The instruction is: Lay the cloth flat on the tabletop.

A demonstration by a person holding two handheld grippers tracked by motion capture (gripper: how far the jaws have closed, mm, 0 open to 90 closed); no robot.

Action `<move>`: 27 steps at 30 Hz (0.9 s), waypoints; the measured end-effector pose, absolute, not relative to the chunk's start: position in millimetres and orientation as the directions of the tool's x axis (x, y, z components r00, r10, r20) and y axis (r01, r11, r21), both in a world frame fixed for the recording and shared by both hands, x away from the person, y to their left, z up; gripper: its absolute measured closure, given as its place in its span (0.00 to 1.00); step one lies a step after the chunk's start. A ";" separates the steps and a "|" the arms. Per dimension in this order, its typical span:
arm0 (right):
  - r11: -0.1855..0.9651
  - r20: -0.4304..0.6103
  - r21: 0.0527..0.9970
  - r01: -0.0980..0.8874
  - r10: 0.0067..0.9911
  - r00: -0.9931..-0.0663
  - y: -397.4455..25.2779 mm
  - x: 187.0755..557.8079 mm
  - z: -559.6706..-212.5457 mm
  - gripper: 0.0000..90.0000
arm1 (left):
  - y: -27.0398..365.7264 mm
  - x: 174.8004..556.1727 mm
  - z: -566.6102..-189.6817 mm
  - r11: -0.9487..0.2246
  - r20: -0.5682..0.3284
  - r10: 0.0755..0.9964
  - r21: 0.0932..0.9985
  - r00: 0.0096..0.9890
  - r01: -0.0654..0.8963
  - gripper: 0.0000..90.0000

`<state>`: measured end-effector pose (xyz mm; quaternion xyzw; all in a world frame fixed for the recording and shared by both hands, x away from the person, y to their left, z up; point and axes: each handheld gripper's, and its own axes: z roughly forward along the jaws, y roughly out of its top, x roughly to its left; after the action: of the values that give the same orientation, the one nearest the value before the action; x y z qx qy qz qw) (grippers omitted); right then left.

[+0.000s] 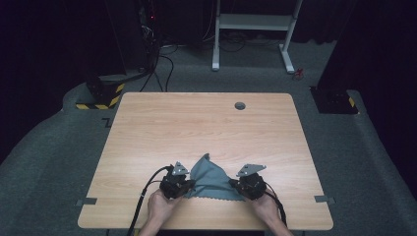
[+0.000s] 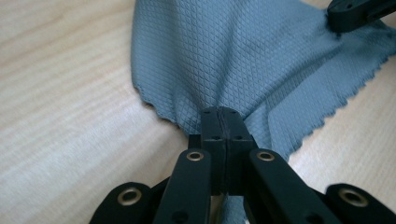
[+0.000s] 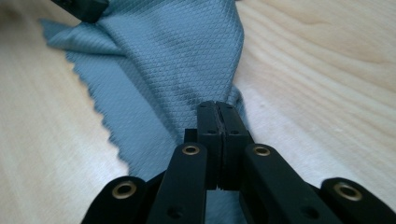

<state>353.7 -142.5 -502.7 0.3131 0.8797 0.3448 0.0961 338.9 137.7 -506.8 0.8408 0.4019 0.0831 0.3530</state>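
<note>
**Cloth pinched at both near corners**

While the blue-grey cloth [image 1: 212, 180] lies near the front edge of the wooden table [image 1: 196, 128], the left gripper [image 2: 222, 116] and right gripper [image 3: 216, 110] each clamp shut on a corner. Bare tabletop stretches beyond the cloth to a grey grommet [image 1: 240, 105]. Gripper views reveal its zigzag hem; the high view adds grey carpet [image 1: 364, 162].

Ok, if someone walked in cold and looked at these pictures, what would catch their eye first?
Probably the blue-grey waffle-weave cloth, bunched near the front edge of the wooden table, the one thing lying on it. Next, the left gripper and the right gripper, each with its jaws shut on a corner of that cloth, one at either side.
</note>
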 end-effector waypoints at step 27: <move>0.515 0.106 0.694 0.502 0.617 -0.780 -111.6 397.0 -493.5 1.00 | 134.7 387.8 -514.7 -0.348 -0.141 0.799 0.683 0.584 0.642 0.95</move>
<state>397.0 -111.6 -493.5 0.3228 0.8670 0.3717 0.0774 387.8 134.7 -514.7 0.8137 0.4427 0.1095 0.3604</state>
